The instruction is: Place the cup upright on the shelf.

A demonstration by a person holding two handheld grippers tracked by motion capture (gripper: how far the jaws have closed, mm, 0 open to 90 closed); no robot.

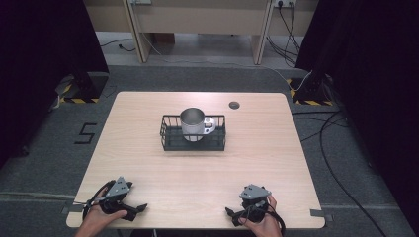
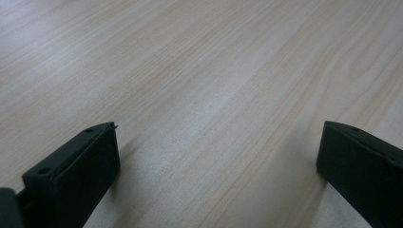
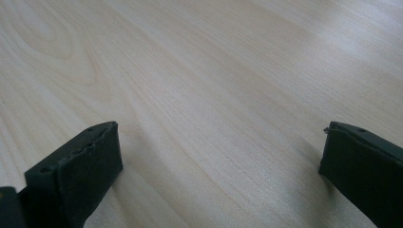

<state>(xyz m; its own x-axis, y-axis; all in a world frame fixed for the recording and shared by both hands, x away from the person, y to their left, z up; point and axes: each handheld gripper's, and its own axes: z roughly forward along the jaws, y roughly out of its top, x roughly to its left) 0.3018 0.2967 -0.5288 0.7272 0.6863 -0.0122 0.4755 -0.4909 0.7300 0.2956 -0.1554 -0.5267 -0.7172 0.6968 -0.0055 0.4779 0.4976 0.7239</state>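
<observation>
From above, a pale wooden table [image 1: 148, 163] stands on grey carpet. Near its middle, a little toward the far side, sits a black wire basket [image 1: 170, 140], and a shiny metal mug [image 1: 191, 122] stands upright inside it, toward the basket's far wall, with its handle [image 1: 209, 124] pointing to the right. A small round dark disc [image 1: 234, 104] lies flush in the tabletop beyond the basket, toward the far right corner.

At the near edge the person's two hands rest low on the table, well apart from each other and from the basket. The left hand [image 1: 99, 213] holds the left gripper [image 1: 139, 209] near the near-left corner; the right hand [image 1: 264, 222] holds the right gripper [image 1: 230, 213] near the near-right corner. Each carries a grey three-cornered plate on top.

The high view does not settle how the jaws stand — the two gripper views do. In the left gripper view the left gripper [image 2: 216, 152] has its black jaws spread wide at the picture's two sides, with bare wood grain between them. The right gripper view shows the same for the right gripper [image 3: 221, 152]: jaws wide apart, nothing held, close over bare tabletop. Neither of these views takes in the basket or the mug.

Writing — a dark "5" mark [image 1: 85, 133] on the carpet left of the table. No brand or label can be read on the mug or basket.
</observation>
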